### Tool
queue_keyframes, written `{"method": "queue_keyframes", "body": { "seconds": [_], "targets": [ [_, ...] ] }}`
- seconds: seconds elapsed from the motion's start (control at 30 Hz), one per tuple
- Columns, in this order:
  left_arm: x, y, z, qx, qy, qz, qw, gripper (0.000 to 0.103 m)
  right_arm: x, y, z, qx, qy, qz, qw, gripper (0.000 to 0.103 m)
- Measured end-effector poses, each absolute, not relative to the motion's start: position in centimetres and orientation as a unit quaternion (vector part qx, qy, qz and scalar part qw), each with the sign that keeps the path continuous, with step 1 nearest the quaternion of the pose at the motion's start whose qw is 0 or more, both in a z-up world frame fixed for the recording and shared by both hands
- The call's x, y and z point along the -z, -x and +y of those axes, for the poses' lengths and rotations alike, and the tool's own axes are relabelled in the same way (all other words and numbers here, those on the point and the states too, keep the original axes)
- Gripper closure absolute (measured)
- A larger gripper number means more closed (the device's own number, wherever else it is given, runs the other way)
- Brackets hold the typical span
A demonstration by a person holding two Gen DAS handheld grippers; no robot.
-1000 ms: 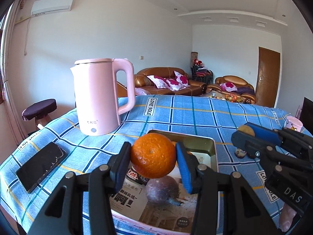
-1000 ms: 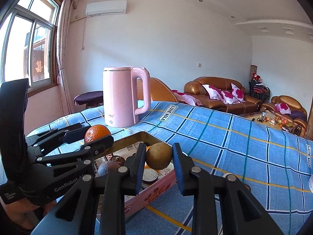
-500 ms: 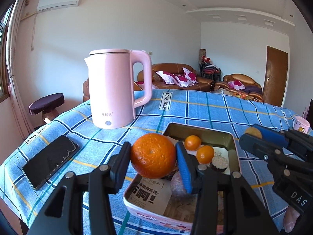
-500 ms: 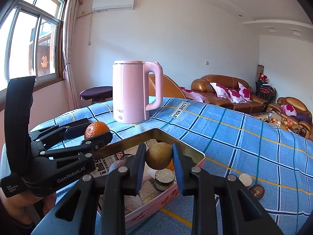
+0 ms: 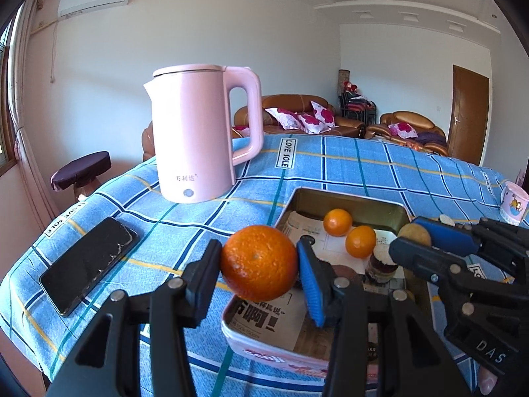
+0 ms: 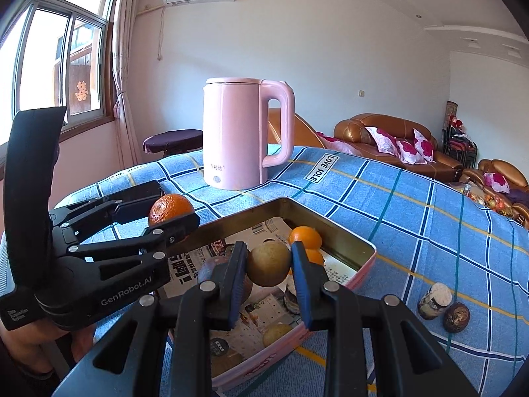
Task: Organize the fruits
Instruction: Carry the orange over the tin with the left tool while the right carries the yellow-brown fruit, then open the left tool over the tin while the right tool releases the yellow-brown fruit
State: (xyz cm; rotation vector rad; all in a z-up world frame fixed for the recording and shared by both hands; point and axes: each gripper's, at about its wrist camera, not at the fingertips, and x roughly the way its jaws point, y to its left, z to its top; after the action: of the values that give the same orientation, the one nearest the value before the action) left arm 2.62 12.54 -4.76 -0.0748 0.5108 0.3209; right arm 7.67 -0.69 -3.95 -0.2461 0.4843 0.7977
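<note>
My left gripper point(image 5: 259, 264) is shut on a large orange point(image 5: 259, 262), held just above the near left corner of a pink tin box point(image 5: 264, 354) lined with newspaper. In the right wrist view the same left gripper point(image 6: 172, 211) and the orange point(image 6: 170, 206) hang at the box's left side. My right gripper point(image 6: 268, 266) is shut on a brownish-green round fruit point(image 6: 268, 263) over the box point(image 6: 360, 276); from the left wrist it shows at the right point(image 5: 415, 235). Two small oranges point(image 5: 337, 222) and a few dark fruits lie inside.
A pink kettle point(image 5: 198, 135) stands behind the box on the blue checked tablecloth point(image 5: 363, 162). A black phone point(image 5: 87, 263) lies at the left edge. Two small dark fruits point(image 6: 444, 307) sit on the cloth right of the box. A mug point(image 5: 514, 201) is at the far right.
Both grippers have moved forward and a little down with their fruit. The kettle looms larger, and the inside of the box with its small oranges has come into view.
</note>
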Motion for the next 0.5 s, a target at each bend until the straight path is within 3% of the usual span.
{"method": "queue_keyframes", "body": {
  "seconds": [0.5],
  "targets": [
    [6.2,-3.6,11.0,-0.149,-0.006,0.285,0.947,0.052,6.1,-8.8,0.4,-0.389,0.139,0.299,0.860,0.074]
  ]
}}
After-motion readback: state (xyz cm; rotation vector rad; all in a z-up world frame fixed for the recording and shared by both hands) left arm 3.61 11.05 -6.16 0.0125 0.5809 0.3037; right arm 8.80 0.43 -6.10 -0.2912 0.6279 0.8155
